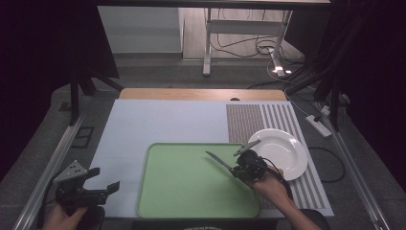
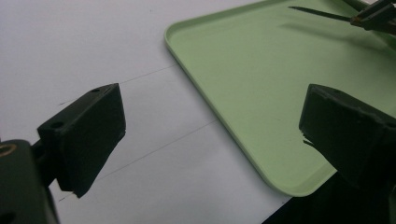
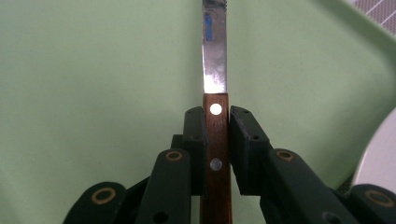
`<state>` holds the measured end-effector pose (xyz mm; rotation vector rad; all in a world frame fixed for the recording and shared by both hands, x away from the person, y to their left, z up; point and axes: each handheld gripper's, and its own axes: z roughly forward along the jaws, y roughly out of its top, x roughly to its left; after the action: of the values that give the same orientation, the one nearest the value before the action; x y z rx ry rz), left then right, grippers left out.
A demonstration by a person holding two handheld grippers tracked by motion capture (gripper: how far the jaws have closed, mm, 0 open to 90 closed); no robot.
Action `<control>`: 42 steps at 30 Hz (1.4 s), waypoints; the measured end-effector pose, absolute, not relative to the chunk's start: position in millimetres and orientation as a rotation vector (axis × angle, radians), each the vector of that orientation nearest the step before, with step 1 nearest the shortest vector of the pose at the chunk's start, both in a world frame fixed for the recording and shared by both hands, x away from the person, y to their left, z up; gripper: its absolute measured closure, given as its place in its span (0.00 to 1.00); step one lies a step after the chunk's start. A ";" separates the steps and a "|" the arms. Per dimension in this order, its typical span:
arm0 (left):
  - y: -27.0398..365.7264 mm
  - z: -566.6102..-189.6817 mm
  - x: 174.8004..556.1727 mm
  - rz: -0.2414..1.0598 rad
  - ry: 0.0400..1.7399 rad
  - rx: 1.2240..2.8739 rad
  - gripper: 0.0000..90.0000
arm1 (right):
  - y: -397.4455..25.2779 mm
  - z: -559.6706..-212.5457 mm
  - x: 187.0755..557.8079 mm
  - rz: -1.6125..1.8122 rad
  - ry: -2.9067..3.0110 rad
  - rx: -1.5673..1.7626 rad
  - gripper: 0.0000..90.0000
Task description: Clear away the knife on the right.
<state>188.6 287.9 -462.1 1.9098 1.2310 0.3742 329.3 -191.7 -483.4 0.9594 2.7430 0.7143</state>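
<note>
A knife (image 3: 215, 70) with a brown wooden handle and a steel blade is clamped by its handle in my right gripper (image 3: 216, 122), which is shut on it. In the high view the knife blade (image 1: 218, 160) points left over the green tray (image 1: 191, 191), with the right gripper (image 1: 248, 165) above the tray's right edge. My left gripper (image 1: 103, 179) is open and holds nothing, down at the table's front left corner. Its view shows the tray's near corner (image 2: 289, 184) between the black fingers (image 2: 88, 133) and the knife tip (image 2: 317, 14) far off.
A white plate (image 1: 282, 151) lies right of the tray on a striped mat (image 1: 268, 117). A pale blue-grey sheet (image 1: 158, 122) covers the table. A power strip (image 1: 318, 125) and cables lie on the floor at the right. Metal rails run along both table sides.
</note>
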 end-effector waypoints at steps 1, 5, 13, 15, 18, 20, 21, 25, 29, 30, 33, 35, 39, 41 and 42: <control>287.6 -462.0 188.6 0.377 1.231 1.910 0.08 | -191.4 -485.2 329.1 0.700 2.746 0.962 0.86; 287.5 -462.0 188.8 0.376 1.231 1.913 0.08 | -188.4 -494.6 330.3 0.652 2.768 0.965 0.86; 287.0 -462.0 188.7 0.379 1.230 1.917 0.08 | -188.1 -487.8 334.3 0.649 2.779 0.907 0.78; 286.8 -462.0 188.7 0.380 1.229 1.918 0.08 | -186.2 -478.6 335.2 0.704 2.792 0.874 0.98; 286.9 -462.0 188.7 0.380 1.231 1.917 0.08 | -173.1 -472.8 333.4 0.702 2.834 0.759 1.00; 286.9 -462.0 188.5 0.380 1.231 1.916 0.08 | -162.1 -477.0 334.7 0.682 2.872 0.725 1.00; 286.9 -462.0 188.5 0.380 1.231 1.916 0.08 | -162.1 -477.0 334.7 0.682 2.872 0.725 1.00; 287.3 -462.1 188.4 0.380 1.232 1.916 0.08 | -146.8 -495.9 342.4 0.576 2.933 0.658 1.00; 287.5 -462.2 188.6 0.377 1.233 1.915 0.08 | -153.7 -501.1 346.9 0.539 2.935 0.686 1.00; 287.3 -462.1 188.6 0.378 1.233 1.916 0.08 | -155.6 -500.9 348.0 0.533 2.921 0.696 1.00; 286.9 -462.0 188.4 0.381 1.230 1.919 0.08 | -162.0 -500.7 352.0 0.511 2.893 0.720 1.00; 287.1 -462.1 188.5 0.379 1.232 1.918 0.08 | -167.4 -500.6 354.7 0.522 2.889 0.751 1.00; 287.5 -462.1 188.5 0.377 1.233 1.914 0.08 | -178.3 -500.3 357.6 0.526 2.871 0.810 1.00; 287.2 -462.1 188.5 0.378 1.232 1.916 0.08 | -183.3 -500.2 358.1 0.527 2.866 0.834 1.00; 287.1 -462.1 188.5 0.379 1.232 1.917 0.08 | -185.5 -500.0 358.1 0.526 2.864 0.843 1.00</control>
<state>188.5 287.1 -462.1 1.9169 1.2319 0.3790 358.1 -185.5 -500.0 0.8426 2.8635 0.5256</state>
